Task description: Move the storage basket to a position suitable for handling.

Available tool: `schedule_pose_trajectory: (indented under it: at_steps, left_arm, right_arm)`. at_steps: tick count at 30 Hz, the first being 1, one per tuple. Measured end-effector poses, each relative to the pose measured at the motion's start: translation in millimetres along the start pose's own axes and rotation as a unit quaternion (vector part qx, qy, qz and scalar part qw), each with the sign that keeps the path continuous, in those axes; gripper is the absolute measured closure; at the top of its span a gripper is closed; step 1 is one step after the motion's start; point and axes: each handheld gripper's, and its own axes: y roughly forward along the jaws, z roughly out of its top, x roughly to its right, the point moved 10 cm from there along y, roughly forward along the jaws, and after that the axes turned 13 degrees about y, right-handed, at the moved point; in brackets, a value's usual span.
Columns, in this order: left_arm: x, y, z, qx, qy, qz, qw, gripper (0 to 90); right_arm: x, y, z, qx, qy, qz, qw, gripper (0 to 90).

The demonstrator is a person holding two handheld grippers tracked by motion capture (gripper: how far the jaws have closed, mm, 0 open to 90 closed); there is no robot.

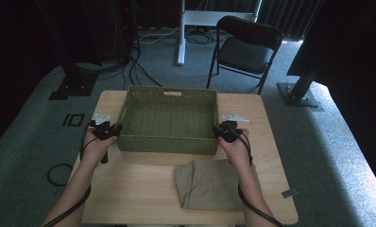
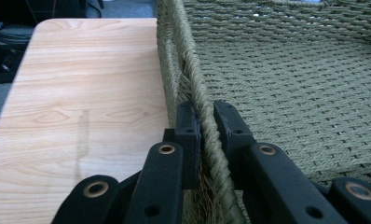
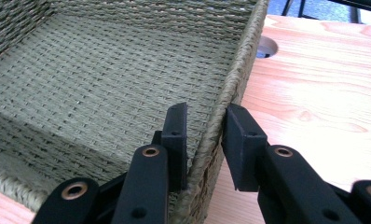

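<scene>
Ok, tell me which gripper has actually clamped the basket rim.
The left gripper: its jaws squeeze the basket wall from both sides. The right gripper straddles the rim, a gap showing beside its outer jaw.

Lab or studio, black curtains [image 1: 25, 33], floor cables [image 1: 139, 66], rig stands [image 1: 302, 92], folding chair [image 1: 245, 49]

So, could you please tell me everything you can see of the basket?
The basket is a rectangular, open-topped tray of olive-green woven cord with low walls, a thick braided rim and a handle slot in its far wall. It is empty and sits flat on the far half of the table. The left gripper is shut on its left rim. The right gripper straddles its right rim, jaws either side; whether both pads press is unclear. Folded khaki cloth lies just in front.
</scene>
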Motion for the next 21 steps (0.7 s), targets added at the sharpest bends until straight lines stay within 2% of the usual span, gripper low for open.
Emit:
schedule_pose_trajectory:
  at_steps: [7,21]
  left_arm:
    - [21.2,4.0,5.2,0.001,0.005,-0.014,0.9999,81.2]
    - [57.8,14.0,16.3,-0.003,0.013,-0.025,0.9996,80.2]
  right_arm:
    - [21.3,-4.2,4.2,0.003,0.004,-0.020,0.9998,74.7]
    - [58.3,-15.1,8.5,-0.001,0.018,-0.043,0.9989,77.0]
